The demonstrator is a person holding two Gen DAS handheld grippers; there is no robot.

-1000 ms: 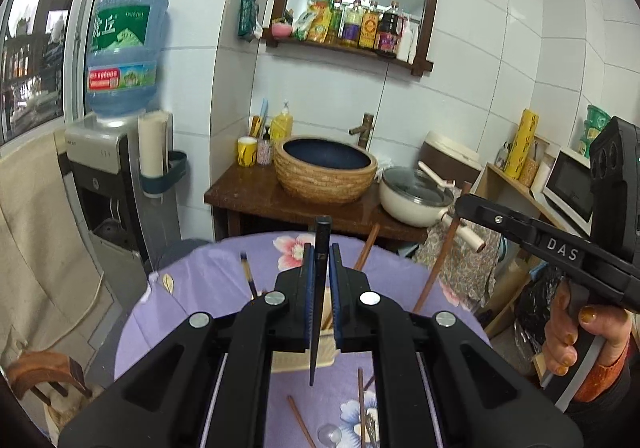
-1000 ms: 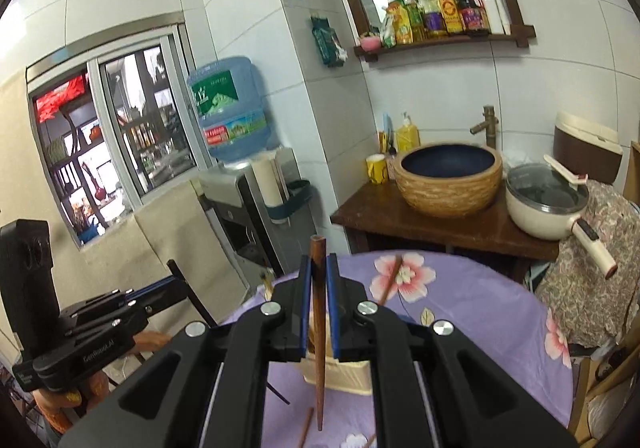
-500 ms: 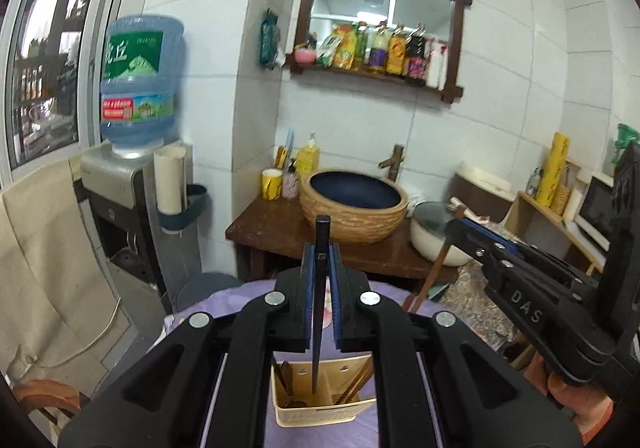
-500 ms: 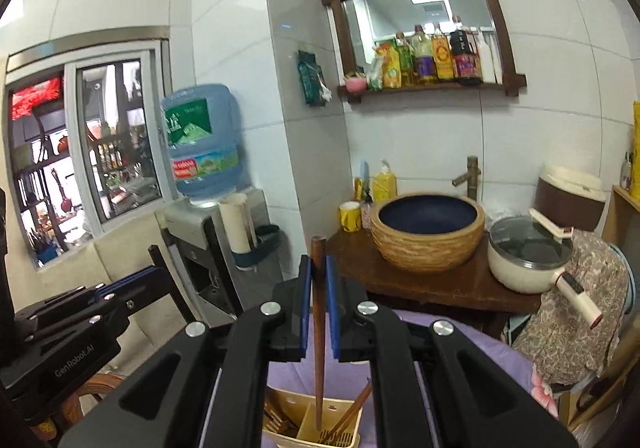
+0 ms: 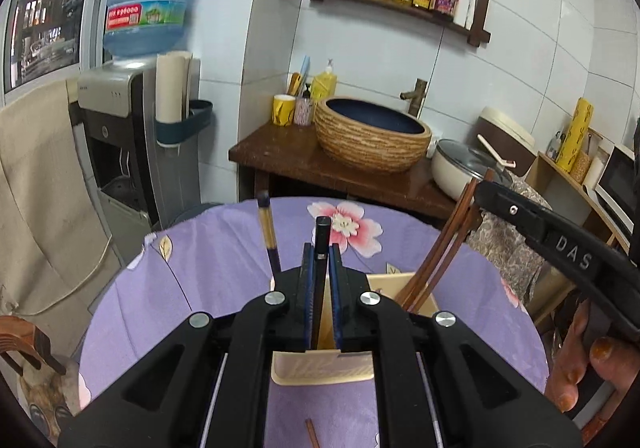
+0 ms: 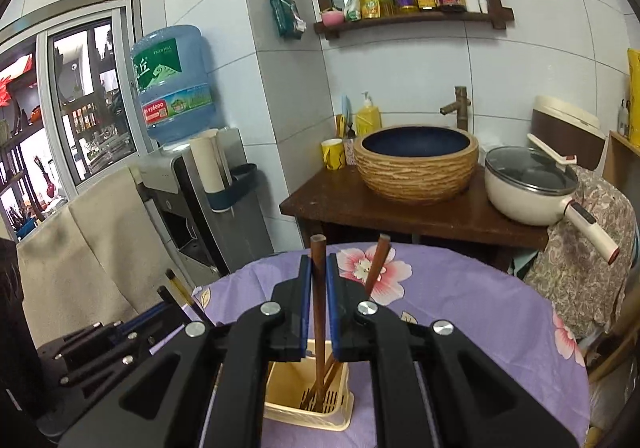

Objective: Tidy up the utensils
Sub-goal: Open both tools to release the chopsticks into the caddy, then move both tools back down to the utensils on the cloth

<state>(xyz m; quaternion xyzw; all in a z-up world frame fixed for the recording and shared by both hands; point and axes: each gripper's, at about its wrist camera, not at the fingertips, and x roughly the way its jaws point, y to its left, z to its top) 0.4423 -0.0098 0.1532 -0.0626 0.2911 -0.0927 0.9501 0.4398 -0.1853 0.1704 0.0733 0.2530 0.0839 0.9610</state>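
1. Left gripper (image 5: 320,248): clenched on a black chopstick (image 5: 322,232), which stands nearly upright between the blue pads, its square top poking above them.
2. Right gripper (image 6: 318,268): clenched on a brown chopstick (image 6: 318,248), also nearly upright, with its lower end reaching down into the holder.
3. Holder (image 6: 280,404): a cream plastic basket with slotted walls, standing on the table directly below and just ahead of both grippers. In the left wrist view its rim (image 5: 400,280) shows on either side of the jaws.
4. Chopsticks already in the holder: a reddish-brown pair (image 5: 444,248) leaning away to the right of the left gripper; a single brown one (image 6: 378,264) leaning right just beside the right gripper's jaws.
5. Dark chopstick with a pale band (image 5: 267,232): rises just left of the left gripper, tilted slightly left; its lower end is hidden behind the gripper body.
6. Loose chopstick (image 5: 312,434): lies on the cloth beneath the left gripper, near the picture's lower edge, outside the holder.
7. Table (image 6: 460,300): round, covered by a purple cloth with pink flowers.
8. Person's hand (image 5: 576,364): wrapped around the right gripper's handle, at the right of the left gripper.
9. Beyond the table, ahead of both grippers: a dark wooden stand (image 6: 400,208) bearing a woven basin (image 6: 416,164), a cream pot (image 6: 528,184) and a yellow mug (image 6: 333,154); a water dispenser (image 5: 132,120) to the left.
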